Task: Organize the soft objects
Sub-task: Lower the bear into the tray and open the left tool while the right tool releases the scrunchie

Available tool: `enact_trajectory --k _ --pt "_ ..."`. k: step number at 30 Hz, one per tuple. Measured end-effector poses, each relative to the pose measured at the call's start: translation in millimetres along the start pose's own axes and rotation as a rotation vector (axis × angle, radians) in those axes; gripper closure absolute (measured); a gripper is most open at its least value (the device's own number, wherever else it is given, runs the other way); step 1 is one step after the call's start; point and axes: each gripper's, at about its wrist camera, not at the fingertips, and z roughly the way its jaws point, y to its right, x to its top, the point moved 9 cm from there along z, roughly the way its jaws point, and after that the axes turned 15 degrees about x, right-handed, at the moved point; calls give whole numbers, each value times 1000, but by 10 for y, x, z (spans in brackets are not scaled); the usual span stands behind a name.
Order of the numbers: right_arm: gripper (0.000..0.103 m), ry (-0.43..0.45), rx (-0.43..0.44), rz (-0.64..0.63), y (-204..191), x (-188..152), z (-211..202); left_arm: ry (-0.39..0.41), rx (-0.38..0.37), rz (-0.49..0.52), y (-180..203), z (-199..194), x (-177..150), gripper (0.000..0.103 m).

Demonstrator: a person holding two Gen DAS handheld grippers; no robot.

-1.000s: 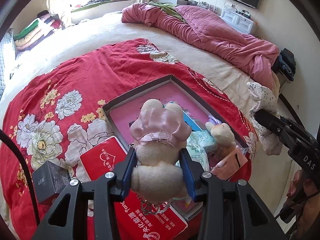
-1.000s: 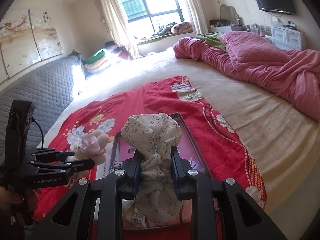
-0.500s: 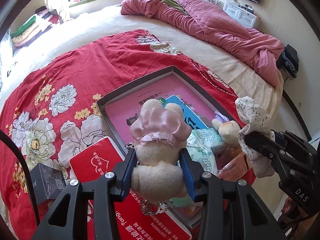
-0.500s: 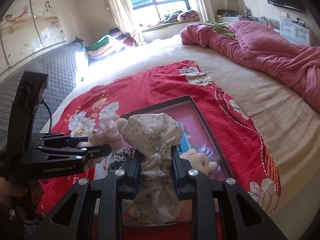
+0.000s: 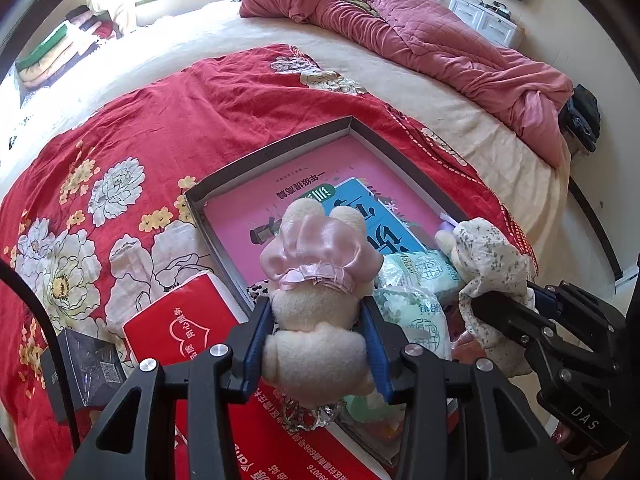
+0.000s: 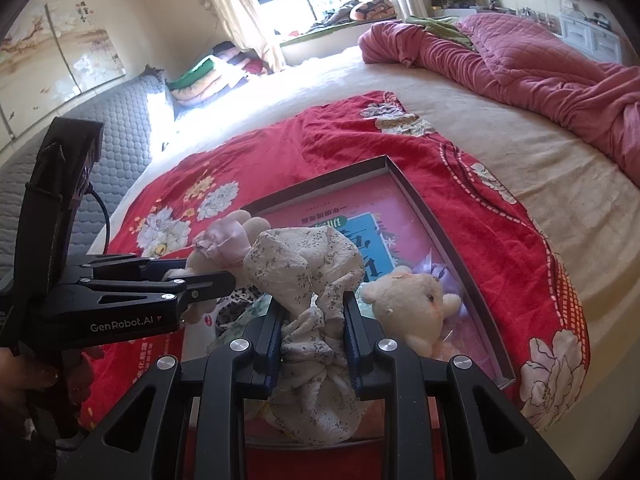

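Observation:
A cream plush toy in a pink satin dress (image 5: 316, 248) is squeezed between the blue pads of my left gripper (image 5: 316, 312), which is shut on it above the near left corner of a shallow grey tray (image 5: 280, 148). My right gripper (image 6: 312, 308) is shut on a crumpled floral cloth bundle (image 6: 304, 256) over the tray's near end. The two grippers hang close together; in the right wrist view the left gripper (image 6: 224, 280) and its plush toy (image 6: 224, 236) sit just left of the cloth. A second cream teddy (image 6: 408, 300) lies in the tray.
The tray holds a pink book (image 5: 248, 208), a blue book (image 5: 360, 200) and green-printed tissue packs (image 5: 420, 320). A red box (image 5: 180, 328) and a small black box (image 5: 88, 364) lie left of it on the red floral blanket (image 5: 200, 100). A pink quilt (image 5: 440, 40) is heaped at the far side.
Both grippers have sunk toward the tray with their loads still held. The right gripper and its floral cloth have drawn closer to the left gripper.

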Motion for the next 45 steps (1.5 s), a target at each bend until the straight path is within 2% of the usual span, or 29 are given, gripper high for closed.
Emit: enact_trajectory --k 21,23,26,35,39,45 --pt "65 13 13 60 136 -66 198 -23 3 38 104 157 3 59" --pt "62 18 12 58 130 -55 189 -26 5 41 108 180 7 59" --pt "52 30 13 46 108 -25 163 -30 6 45 121 200 12 59" --pt "44 41 -26 -7 68 33 64 -47 -11 48 170 266 18 58" --pt "35 62 -32 -28 36 68 6 -64 -31 33 170 310 11 57" --pt "33 72 -38 -23 54 94 -41 -75 -30 19 150 335 2 56"
